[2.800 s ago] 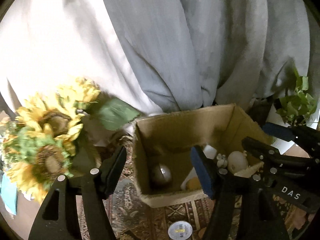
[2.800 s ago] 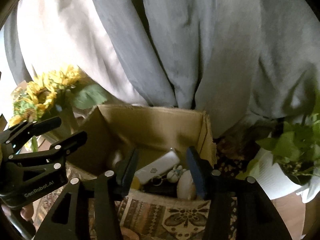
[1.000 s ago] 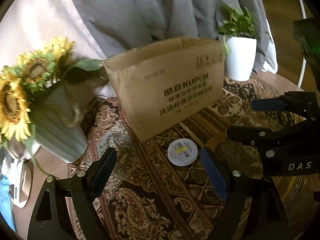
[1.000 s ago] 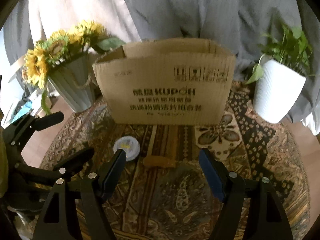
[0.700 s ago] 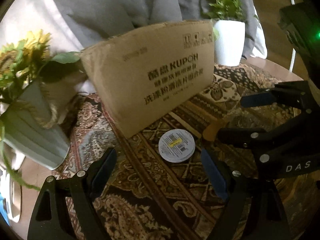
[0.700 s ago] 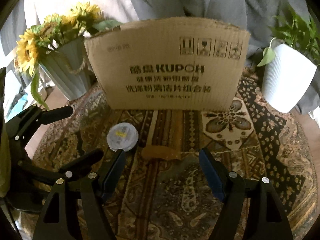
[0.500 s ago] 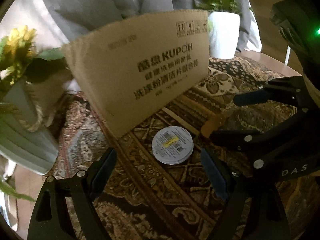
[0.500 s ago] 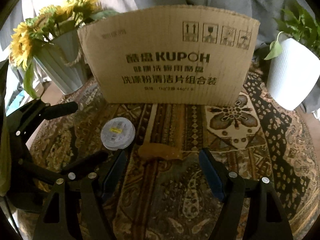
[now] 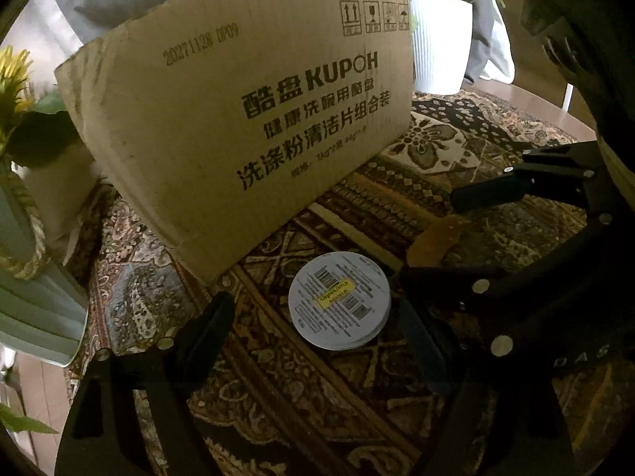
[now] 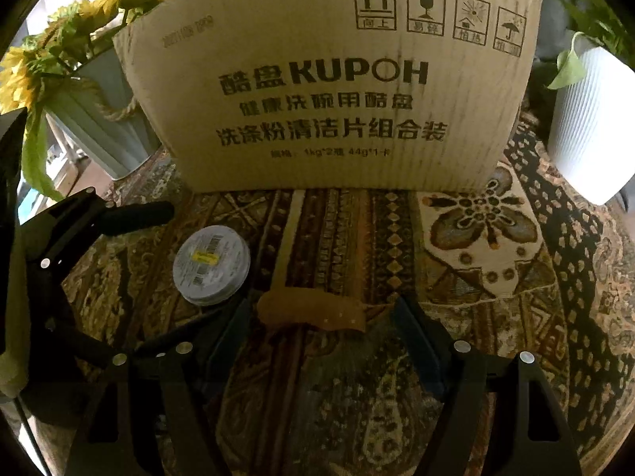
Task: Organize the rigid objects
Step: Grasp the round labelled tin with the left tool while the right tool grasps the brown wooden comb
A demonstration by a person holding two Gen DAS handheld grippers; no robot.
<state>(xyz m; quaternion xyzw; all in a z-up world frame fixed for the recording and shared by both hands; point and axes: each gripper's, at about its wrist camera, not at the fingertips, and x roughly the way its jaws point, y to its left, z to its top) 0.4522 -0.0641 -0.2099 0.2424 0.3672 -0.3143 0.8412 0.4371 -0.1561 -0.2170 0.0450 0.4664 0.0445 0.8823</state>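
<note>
While both claws stood apart and empty, left claw (image 9: pixel 313 317) bracketed the round tin (image 9: pixel 339 300), right claw (image 10: pixel 323 325) probably the brown piece (image 10: pixel 311 312), ready for grasping.

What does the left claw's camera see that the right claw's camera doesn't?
Only the left wrist view shows the date stamp on the cardboard box sharp enough to read, and bare wooden tabletop behind the rug. Only the right wrist view shows the whole orange piece and the full sunflower bunch. Both show the box, the round white tin, the patterned rug, the white plant pot, and both open claws: left claw, right claw.
</note>
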